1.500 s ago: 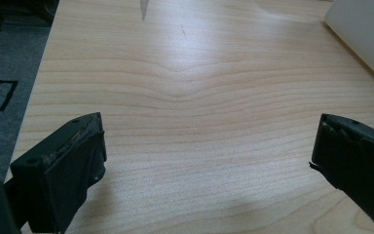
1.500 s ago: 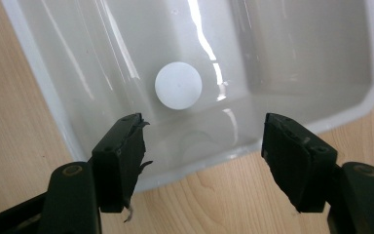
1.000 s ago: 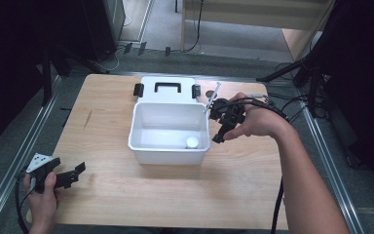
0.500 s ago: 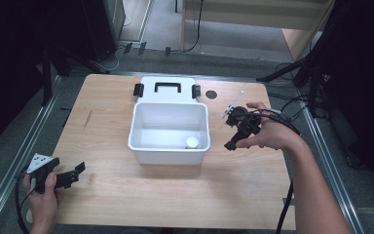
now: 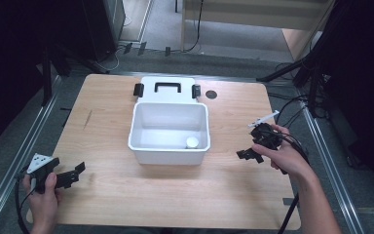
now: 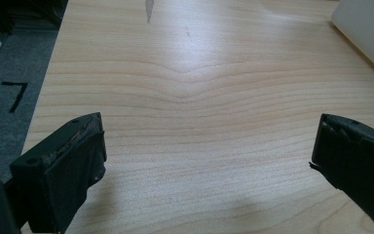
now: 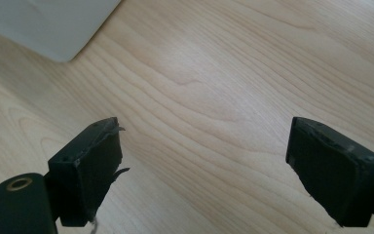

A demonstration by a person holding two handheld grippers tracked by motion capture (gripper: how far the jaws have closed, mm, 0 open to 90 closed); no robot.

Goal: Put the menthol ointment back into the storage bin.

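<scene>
A white open bin stands mid-table with a small white round object on its floor near the front right corner. Behind it lies its white lid with a black handle and clips. My right gripper is held low over the wood to the right of the bin, open and empty; the bin's corner is at the upper left of the right gripper view. My left gripper rests near the front left corner, open with nothing in it; the bin's wall shows far right.
A small dark round spot sits on the table right of the lid. Metal rails run along both table sides. Cables trail from the right gripper off the right edge. Bare wood lies in front of the bin.
My right gripper has moved from the bin's right rim out to the right and toward the front, now low over the table. The left gripper has stayed put.
</scene>
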